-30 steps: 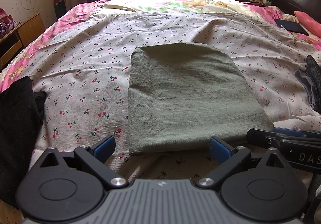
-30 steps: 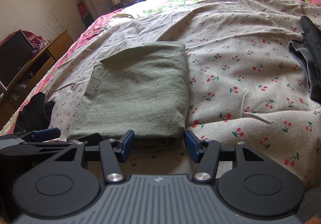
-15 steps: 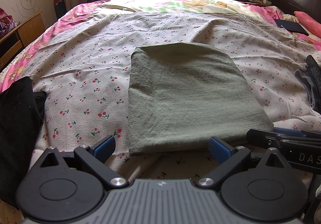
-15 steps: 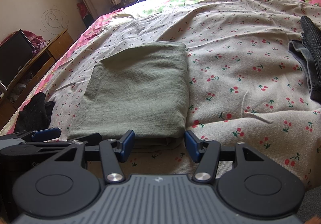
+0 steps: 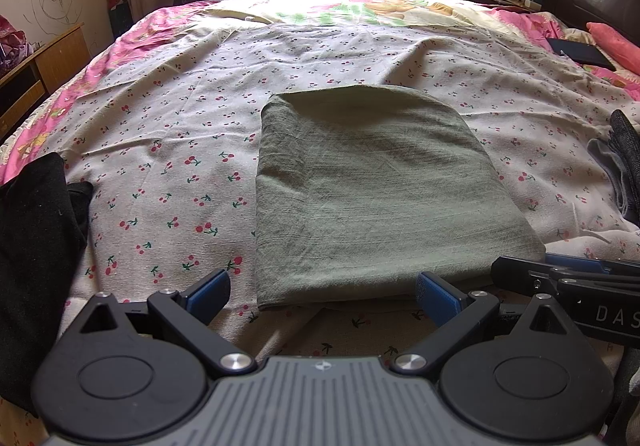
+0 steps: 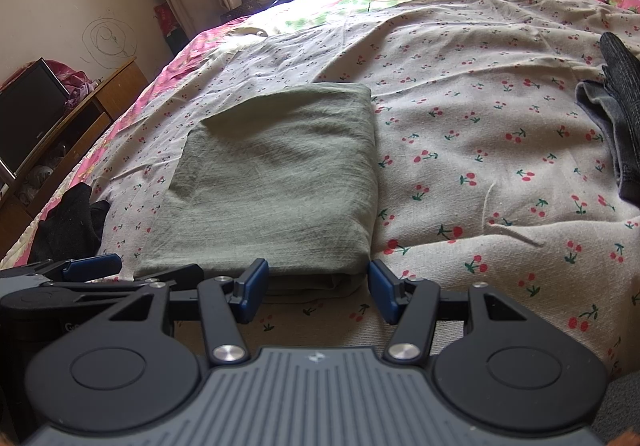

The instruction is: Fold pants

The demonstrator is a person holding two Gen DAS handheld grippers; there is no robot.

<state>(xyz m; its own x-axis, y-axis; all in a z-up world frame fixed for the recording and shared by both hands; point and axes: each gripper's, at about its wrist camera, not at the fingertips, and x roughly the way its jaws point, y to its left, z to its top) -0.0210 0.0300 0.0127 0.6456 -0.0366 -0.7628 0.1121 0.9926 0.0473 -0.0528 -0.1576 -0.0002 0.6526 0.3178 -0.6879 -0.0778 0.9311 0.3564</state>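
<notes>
The green pants [image 5: 372, 190] lie folded into a flat rectangle on the cherry-print sheet [image 5: 168, 150]; they also show in the right wrist view [image 6: 276, 182]. My left gripper [image 5: 322, 292] is open and empty just short of the pants' near edge, towards the left corner. My right gripper [image 6: 314, 288] is open and empty at the near edge by the right corner. The right gripper also shows at the right of the left wrist view [image 5: 560, 274], and the left gripper at the left of the right wrist view [image 6: 92, 266].
A black garment [image 5: 32, 246] lies at the bed's near left. Dark grey clothes [image 6: 616, 134] lie at the right. A wooden cabinet [image 6: 80, 126] with a dark screen stands left of the bed. A dark flat object [image 5: 580, 54] lies at the far right.
</notes>
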